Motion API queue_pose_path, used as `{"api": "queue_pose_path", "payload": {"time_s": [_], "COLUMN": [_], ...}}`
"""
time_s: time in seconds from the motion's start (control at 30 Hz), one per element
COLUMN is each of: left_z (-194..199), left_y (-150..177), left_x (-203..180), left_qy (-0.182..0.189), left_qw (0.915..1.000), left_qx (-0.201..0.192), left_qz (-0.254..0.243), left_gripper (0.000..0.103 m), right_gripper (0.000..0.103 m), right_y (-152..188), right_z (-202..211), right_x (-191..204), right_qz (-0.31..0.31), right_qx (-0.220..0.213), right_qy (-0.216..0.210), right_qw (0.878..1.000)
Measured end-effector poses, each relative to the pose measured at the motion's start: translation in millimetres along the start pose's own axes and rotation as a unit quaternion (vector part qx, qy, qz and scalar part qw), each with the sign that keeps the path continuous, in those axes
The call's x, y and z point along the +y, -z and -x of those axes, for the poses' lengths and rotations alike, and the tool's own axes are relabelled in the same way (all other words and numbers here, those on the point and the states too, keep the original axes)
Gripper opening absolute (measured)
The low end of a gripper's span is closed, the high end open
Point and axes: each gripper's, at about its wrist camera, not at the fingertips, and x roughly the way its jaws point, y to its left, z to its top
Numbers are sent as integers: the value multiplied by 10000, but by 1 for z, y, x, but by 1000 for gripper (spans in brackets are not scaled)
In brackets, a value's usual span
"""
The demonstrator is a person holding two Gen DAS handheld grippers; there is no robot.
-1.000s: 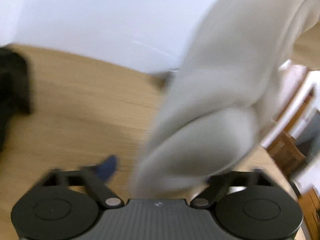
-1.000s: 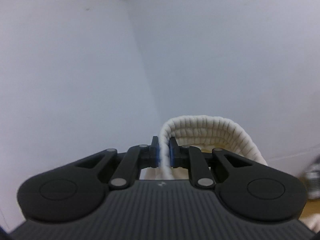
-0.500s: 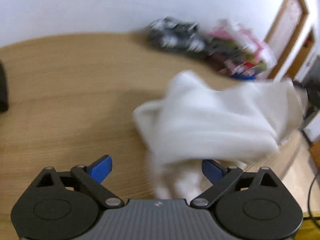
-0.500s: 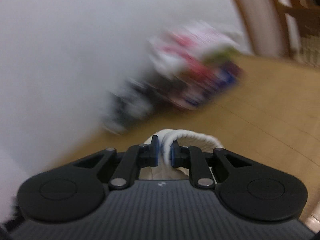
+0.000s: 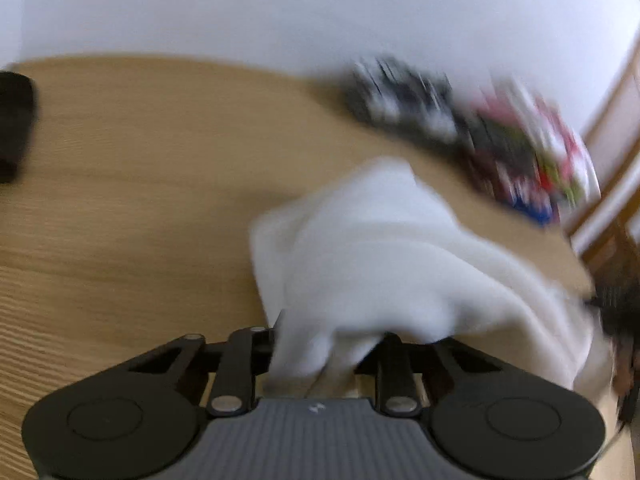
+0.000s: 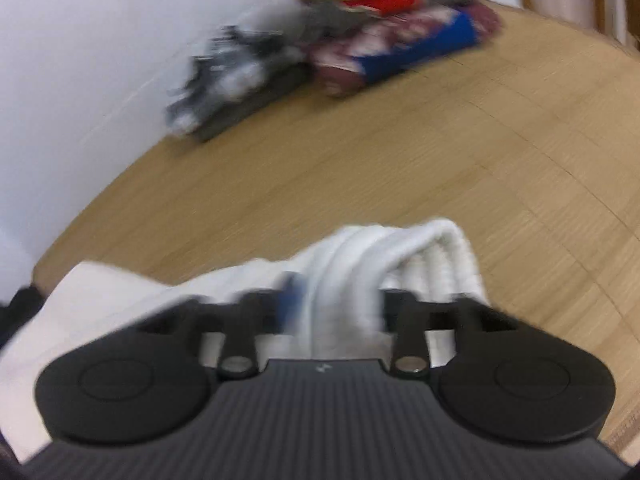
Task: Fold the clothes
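Lying bunched on the wooden tabletop [image 5: 120,184] in the lower middle of both views, the white garment [image 5: 380,264] spills over both grippers. Left gripper [image 5: 326,340]: cloth drapes between & over its jaws, fingertips hidden, so can't tell if it's clamped or just covered. Right gripper [image 6: 332,308]: a ribbed cuff or hem of the same white garment [image 6: 360,256] runs through the gap between its jaws; a bit of blue pad peeks out at the left side, the other side's buried in fabric, so can't tell there either whether it's pinching. Both pics are quite blurred. Upper right of the left view: a stack of folded clothes [image 5: 532,160], red, green, blue etc., w/ a black-and-white patterned piece [image 5: 404,104] just beside it on its left. Same stack of folded clothes [image 6: 400,12] shows at top center of the right view. Far left edge of the left view: a dark item [image 5: 14,124] on the tabletop, too blurred to name. White wall [image 5: 280,8] behind.
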Motion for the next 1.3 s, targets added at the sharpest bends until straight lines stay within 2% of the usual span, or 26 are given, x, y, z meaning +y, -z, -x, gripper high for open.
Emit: {"api": "queue_pose_path", "payload": {"time_s": [0.03, 0.1, 0.17, 0.23, 0.3, 0.37, 0.4, 0.47, 0.5, 0.53, 0.57, 0.6, 0.63, 0.67, 0.73, 0.8, 0.83, 0.9, 0.97, 1.1, 1.17, 1.3], "left_z": [9, 35, 64, 92, 121, 138, 143, 137, 122, 108, 93, 75, 53, 32, -4, -27, -32, -29, -28, -24, -23, -24], "left_y": [-10, -26, -44, -64, -83, -101, -107, -110, -107, -103, -100, -93, -85, -76, -55, -40, -34, -30, -32, -25, -20, -13], "left_x": [-1, -5, -21, -37, -49, -65, -71, -82, -86, -90, -94, -97, -101, -106, -111, -113, -112, -104, -99, -74, -58, -31], "left_qy": [-100, -338, -620, -842, -985, -1112, -1167, -1318, -1328, -1337, -1317, -1201, -1058, -952, -880, -1001, -1055, -1207, -1392, -1926, -2147, -2343], "left_qw": [9997, 9973, 9903, 9805, 9714, 9663, 9659, 9681, 9720, 9754, 9791, 9842, 9892, 9923, 9930, 9897, 9882, 9862, 9842, 9758, 9713, 9661], "left_qx": [-215, -653, -1167, -1654, -1998, -2053, -1983, -1785, -1597, -1408, -1197, -906, -564, -247, 338, 725, 832, 850, 812, 809, 900, 1087], "left_qz": [40, -88, -429, -647, -822, -1080, -1190, -1162, -1103, -1044, -987, -931, -844, -759, -708, -728, -739, -745, -735, -642, -484, 10], "left_gripper": [21, 20, 20, 20, 20, 21, 24, 48, 77, 91, 91, 91, 91, 91, 85, 81, 81, 82, 85, 87, 87, 86], "right_gripper": [20, 20, 20, 20, 20, 20, 20, 21, 21, 22, 26, 32, 34, 37, 42, 43, 43, 43, 43, 45, 50, 49], "right_y": [0, -1, -15, -29, -45, -68, -81, -106, -120, -135, -149, -159, -168, -176, -180, -169, -160, -146, -143, -140, -135, -127], "right_z": [10, 45, 85, 123, 156, 183, 193, 202, 201, 195, 185, 170, 151, 128, 72, 24, 12, 10, 19, 40, 53, 70], "right_x": [11, 40, 65, 88, 97, 90, 82, 66, 56, 46, 35, 23, 10, -5, -42, -75, -84, -85, -74, -34, -12, 25], "right_qz": [6, -76, -137, 77, 164, 79, 26, -29, -34, 3, 134, 317, 469, 563, 355, 25, -76, 45, 433, 1348, 1759, 2562], "right_qx": [-176, -657, -1045, -1436, -1852, -2259, -2449, -2750, -2844, -2886, -2858, -2703, -2434, -2070, -981, -19, 148, 68, -124, -449, -677, -1146], "right_qy": [-216, -911, -1809, -2432, -2845, -2980, -2938, -2645, -2377, -2053, -1650, -1175, -671, -175, 663, 1300, 1503, 1670, 1727, 1575, 1495, 1221], "right_qw": [9996, 9936, 9778, 9593, 9405, 9274, 9240, 9243, 9288, 9352, 9439, 9551, 9665, 9766, 9923, 9915, 9885, 9859, 9839, 9772, 9706, 9520]}}
